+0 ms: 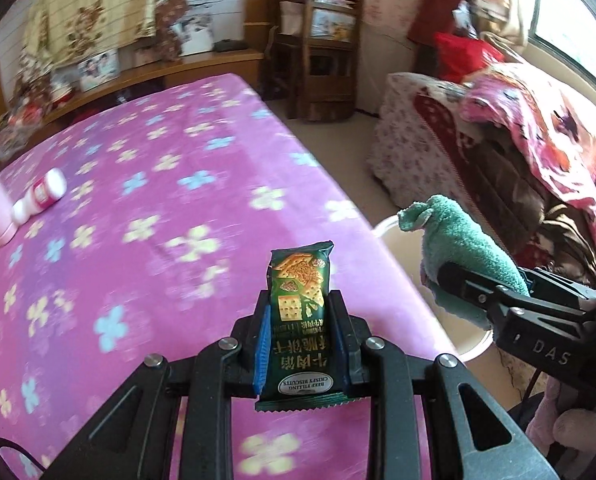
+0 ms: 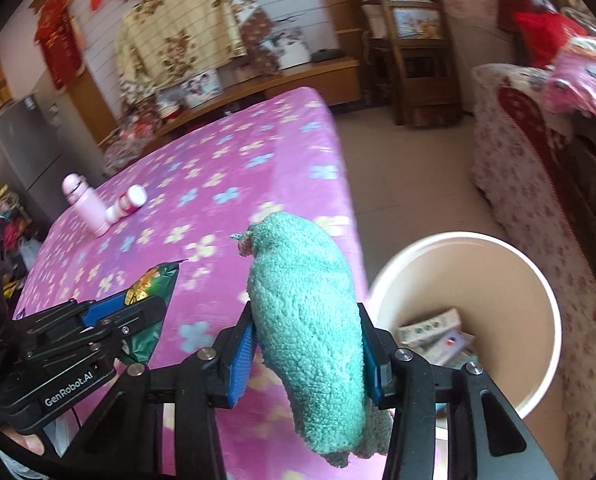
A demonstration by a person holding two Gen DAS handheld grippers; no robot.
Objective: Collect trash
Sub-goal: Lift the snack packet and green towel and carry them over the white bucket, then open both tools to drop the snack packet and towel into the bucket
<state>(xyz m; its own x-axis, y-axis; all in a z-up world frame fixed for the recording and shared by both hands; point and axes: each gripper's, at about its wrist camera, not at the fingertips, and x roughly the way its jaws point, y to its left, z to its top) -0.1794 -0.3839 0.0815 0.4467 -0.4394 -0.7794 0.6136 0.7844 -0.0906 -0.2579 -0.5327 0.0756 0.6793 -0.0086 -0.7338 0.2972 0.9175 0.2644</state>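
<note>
Biscuits first, in the left wrist view: the left gripper [image 1: 300, 320] has its jaws drawn narrow on a dark green foil biscuit packet [image 1: 301, 312], which stands upright between the blue pads with its long axis running along the fingers and its top edge projecting past the tips. Under it lies the pink flower-printed tablecloth [image 1: 145, 208]. Off to that gripper's right, past the table edge, only a sliver of the round cream-coloured bin [image 1: 386, 226] shows, mostly covered by the right gripper [image 1: 438, 272] and its load.

Seen from the right wrist, the right gripper [image 2: 308, 344] is clamped at a middling width on a rolled teal terry cloth [image 2: 304, 304], whose long axis also follows the fingers, one end sticking out ahead and the other hanging behind the pads. The bin [image 2: 538, 292] opens just to the right of and below these fingers, with some paper scraps already in it. The left gripper [image 2: 153, 312] with the packet [image 2: 153, 300] sits to the left, over the table.

The right hand looks nearer the bin; the packet probably has to travel rightward across the table edge before release.
</note>
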